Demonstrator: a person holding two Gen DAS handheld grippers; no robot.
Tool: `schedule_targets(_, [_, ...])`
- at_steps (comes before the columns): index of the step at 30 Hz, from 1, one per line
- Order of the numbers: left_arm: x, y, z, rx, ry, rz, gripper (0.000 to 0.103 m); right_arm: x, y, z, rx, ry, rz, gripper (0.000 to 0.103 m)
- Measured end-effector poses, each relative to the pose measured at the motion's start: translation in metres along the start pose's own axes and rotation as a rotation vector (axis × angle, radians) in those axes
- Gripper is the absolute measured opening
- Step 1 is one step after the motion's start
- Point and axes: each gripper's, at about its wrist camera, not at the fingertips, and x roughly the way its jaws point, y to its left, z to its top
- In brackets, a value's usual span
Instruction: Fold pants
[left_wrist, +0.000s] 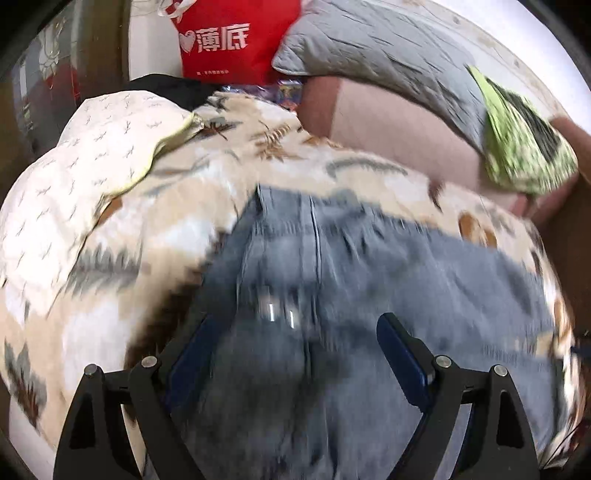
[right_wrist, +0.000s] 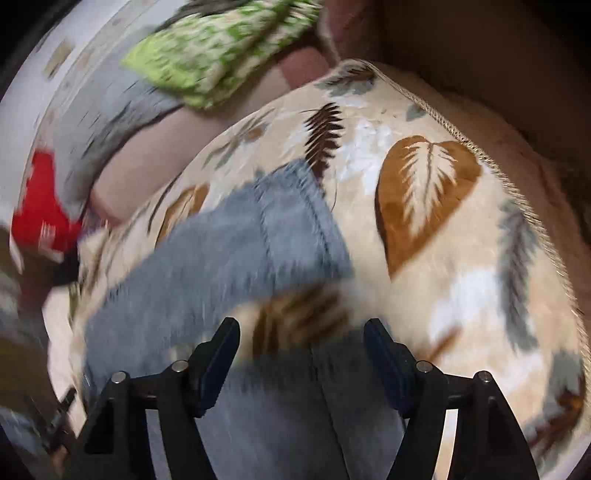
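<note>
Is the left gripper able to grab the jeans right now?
Probably yes. The left gripper is open with the jeans lying flat on the leaf blanket right under it, and nothing sits between them.

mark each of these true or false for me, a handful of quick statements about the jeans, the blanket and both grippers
1. The jeans lie on a leaf-print blanket. True.
2. The left gripper is clamped shut on the denim. False: its jaws stand wide apart, nothing between them.
3. A red bag with white lettering stands behind the bedding. True.
4. The pants are black. False: they are light blue denim.
5. The right gripper is open, above denim and blanket. True.
6. The green patterned cloth lies on top of the jeans. False: it sits apart, beside the grey quilted pillow.
</note>
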Motion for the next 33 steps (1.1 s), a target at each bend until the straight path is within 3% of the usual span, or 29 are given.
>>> schedule_targets(5, [0.062,0.009,0.021,-0.086,0.129,0.023,0.089,0.065,-0.026,0.036,0.177,0.093,0.018,0.051])
schedule_targets(7, [0.09,0.011,0.013,-0.081,0.214,0.066,0.089,0.066,-0.023,0.039,0.167,0.062,-0.006,0.036])
schedule_targets(8, [0.093,0.01,0.009,-0.06,0.189,0.078,0.091,0.057,-0.015,0.037,0.133,0.042,0.0,0.02])
schedule_targets(9, [0.091,0.004,0.006,-0.019,0.151,0.094,0.092,0.05,-0.009,0.037,0.106,0.018,-0.023,0.02])
schedule_targets(11, [0.092,-0.001,0.004,0.01,0.151,0.109,0.093,0.036,0.008,0.044,-0.008,-0.056,-0.116,0.02])
schedule_targets(13, [0.09,0.002,0.004,-0.006,0.157,0.092,0.093,0.033,0.015,0.038,-0.059,-0.067,-0.166,0.02])
schedule_targets(16, [0.087,0.007,0.01,-0.036,0.179,0.063,0.093,0.083,0.01,0.027,-0.128,0.094,-0.281,0.033])
schedule_targets(17, [0.08,0.011,0.013,-0.057,0.172,0.044,0.093,0.079,0.01,0.028,-0.131,0.052,-0.277,0.034])
schedule_targets(19, [0.069,0.019,0.023,-0.085,0.142,0.021,0.093,0.066,0.012,0.033,-0.098,0.027,-0.224,0.052])
schedule_targets(20, [0.063,0.023,0.03,-0.106,0.123,0.009,0.093,0.057,0.013,0.038,-0.082,-0.002,-0.187,0.067])
schedule_targets(22, [0.052,0.036,0.045,-0.166,0.079,-0.01,0.093,0.044,0.018,0.05,-0.096,-0.058,-0.207,0.069])
schedule_targets(25, [0.062,0.048,0.072,-0.228,0.081,-0.047,0.093,0.042,0.024,0.068,-0.095,-0.093,-0.141,0.069])
schedule_targets(28, [0.092,0.048,0.092,-0.263,0.143,-0.085,0.092,0.056,0.015,0.088,-0.037,-0.066,-0.056,0.069])
schedule_targets(30, [0.113,0.044,0.103,-0.279,0.176,-0.142,0.091,0.068,0.015,0.098,-0.014,-0.043,-0.044,0.069])
schedule_targets(33, [0.136,0.042,0.114,-0.275,0.198,-0.12,0.087,0.076,0.016,0.105,-0.011,-0.024,-0.026,0.069])
